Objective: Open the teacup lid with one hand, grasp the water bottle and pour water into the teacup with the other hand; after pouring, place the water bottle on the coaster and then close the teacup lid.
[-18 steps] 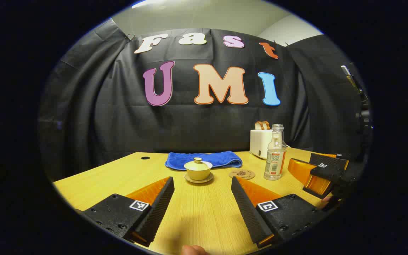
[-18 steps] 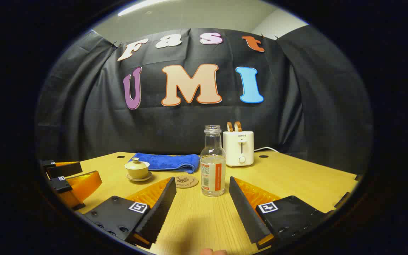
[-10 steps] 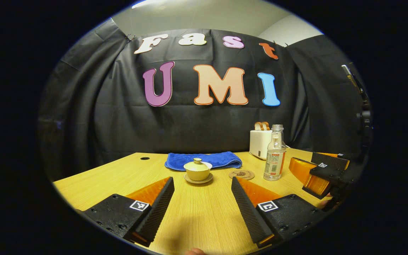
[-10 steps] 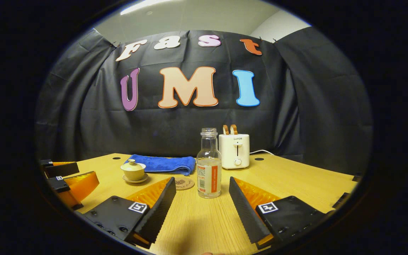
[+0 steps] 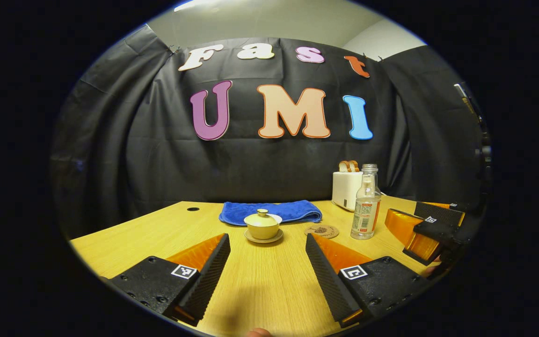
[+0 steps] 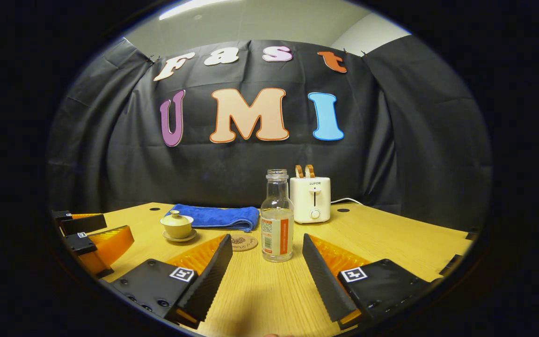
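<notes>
Standing ahead of parted jaws, water bottle [image 6: 277,220], lidded teacup [image 5: 262,225]

Hidden and cut off
In the left gripper view, the water bottle [image 5: 366,206] covers the toaster's [image 5: 345,189] right edge; the right gripper [image 5: 431,229] is cut off at lower right.

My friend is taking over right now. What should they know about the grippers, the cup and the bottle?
Left gripper: open, holding nothing, aimed at the lidded yellow-green ceramic teacup on its saucer.
Right gripper: open, holding nothing, aimed at the uncapped clear glass water bottle, which stands upright.
The round cork coaster lies bare between cup and bottle.
Done: nothing.
Left: lift lid, pour, bottle onto coaster, close lid.
</notes>
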A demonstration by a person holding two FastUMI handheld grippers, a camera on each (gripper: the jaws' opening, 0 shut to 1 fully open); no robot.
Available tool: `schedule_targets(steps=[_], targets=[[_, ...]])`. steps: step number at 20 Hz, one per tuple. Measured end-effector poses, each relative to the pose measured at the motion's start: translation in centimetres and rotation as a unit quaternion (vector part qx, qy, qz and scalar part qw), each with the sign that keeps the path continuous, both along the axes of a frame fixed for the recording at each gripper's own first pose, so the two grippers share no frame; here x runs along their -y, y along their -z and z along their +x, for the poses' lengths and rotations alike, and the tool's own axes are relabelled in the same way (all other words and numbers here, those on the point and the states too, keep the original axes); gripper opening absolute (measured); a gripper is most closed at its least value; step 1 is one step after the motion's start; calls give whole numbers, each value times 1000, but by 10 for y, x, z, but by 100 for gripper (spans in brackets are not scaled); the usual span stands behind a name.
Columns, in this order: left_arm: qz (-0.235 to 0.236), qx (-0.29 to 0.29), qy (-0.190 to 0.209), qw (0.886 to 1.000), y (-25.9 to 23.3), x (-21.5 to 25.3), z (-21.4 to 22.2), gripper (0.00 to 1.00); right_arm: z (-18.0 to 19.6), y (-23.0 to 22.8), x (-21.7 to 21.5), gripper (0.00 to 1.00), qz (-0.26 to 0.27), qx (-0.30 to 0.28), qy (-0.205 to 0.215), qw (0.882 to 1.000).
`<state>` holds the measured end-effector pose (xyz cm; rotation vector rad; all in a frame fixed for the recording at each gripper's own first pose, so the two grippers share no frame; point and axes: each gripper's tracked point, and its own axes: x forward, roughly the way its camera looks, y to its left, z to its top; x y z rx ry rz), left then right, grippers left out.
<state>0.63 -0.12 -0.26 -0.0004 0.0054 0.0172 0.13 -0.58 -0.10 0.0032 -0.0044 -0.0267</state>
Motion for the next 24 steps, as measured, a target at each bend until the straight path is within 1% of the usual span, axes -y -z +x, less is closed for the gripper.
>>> schedule_targets(steps=[1, 3, 5, 7, 9, 10, 13, 14, 17, 19, 20, 21, 22, 23, 24], targets=[[0, 0, 1, 1000, -1, 0, 1, 95, 0, 0, 0, 94, 0, 0, 0, 1000], [0, 3, 1, 1000, -1, 1, 4, 95, 0, 0, 1, 99, 0, 0, 0, 1000], [1, 2, -1, 1000, -1, 0, 15, 95, 0, 0, 0, 94, 0, 0, -1, 1000], [1, 2, -3, 1000, 0, -2, 28, 95, 0, -1, 0, 94, 0, 0, -2, 1000], [1, 1, -9, 1000, 0, -6, 47, 95, 0, 0, -2, 94, 0, -1, -7, 1000], [1, 1, -12, 1000, 1, -10, 58, 95, 0, 1, -3, 99, 0, 0, -9, 1000], [1, 0, -10, 1000, 3, -13, 94, 95, 1, 0, 0, 99, 1, -1, -10, 1000], [2, 1, -7, 1000, 2, -14, 105, 95, 0, 0, 2, 94, 1, -1, -8, 1000], [1, 1, -4, 1000, 2, -19, 142, 95, 2, 0, 6, 94, 1, -2, -7, 1000], [2, -1, -5, 1000, 3, -19, 156, 95, 1, 0, 9, 94, 0, -2, -5, 1000], [2, -1, -4, 1000, 4, -19, 163, 95, 2, 0, 11, 96, 1, -2, -4, 1000], [2, -2, -3, 1000, 4, -19, 169, 95, 3, 0, 14, 94, 0, -2, -2, 1000], [1, 0, -3, 1000, 4, -19, 175, 95, 4, 0, 18, 96, 0, -2, 1, 1000], [3, -3, -5, 1000, 4, -19, 182, 95, 5, 0, 22, 96, 0, -2, 4, 1000], [2, -4, -5, 1000, 5, -19, 186, 95, 5, 0, 26, 94, 0, -1, 7, 1000]])
